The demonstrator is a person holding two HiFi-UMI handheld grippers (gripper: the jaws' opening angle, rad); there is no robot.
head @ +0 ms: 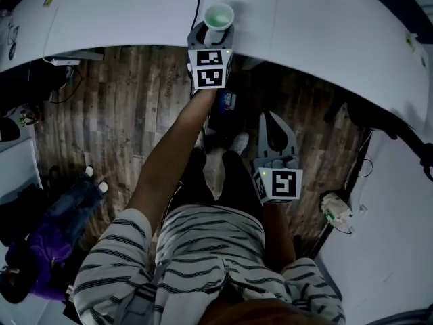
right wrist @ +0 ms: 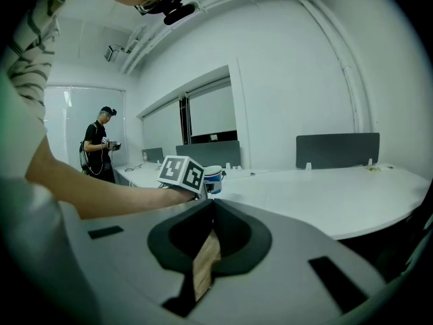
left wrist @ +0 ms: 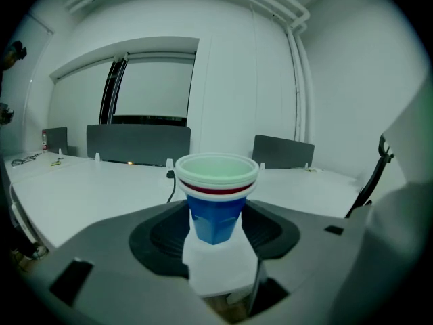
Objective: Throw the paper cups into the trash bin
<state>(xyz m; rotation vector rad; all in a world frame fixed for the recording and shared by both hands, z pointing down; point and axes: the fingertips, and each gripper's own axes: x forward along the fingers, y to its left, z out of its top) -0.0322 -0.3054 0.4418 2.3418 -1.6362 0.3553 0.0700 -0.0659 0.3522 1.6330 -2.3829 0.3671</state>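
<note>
Currently upright above the near edge of the table [head: 325, 39]: a blue paper cup [head: 218, 15], clamped low on its wall between the wide-set jaws of the left hand-held gripper [left wrist: 216, 232]. Looks light, thin and crushable; best pinched gently beneath the stiffer rim. Closed and empty: right hand-held gripper [right wrist: 212, 205].

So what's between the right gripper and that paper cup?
In the head view, from the right gripper to the paper cup there is only wood floor and the white table's edge; the left gripper holds the cup.
</note>
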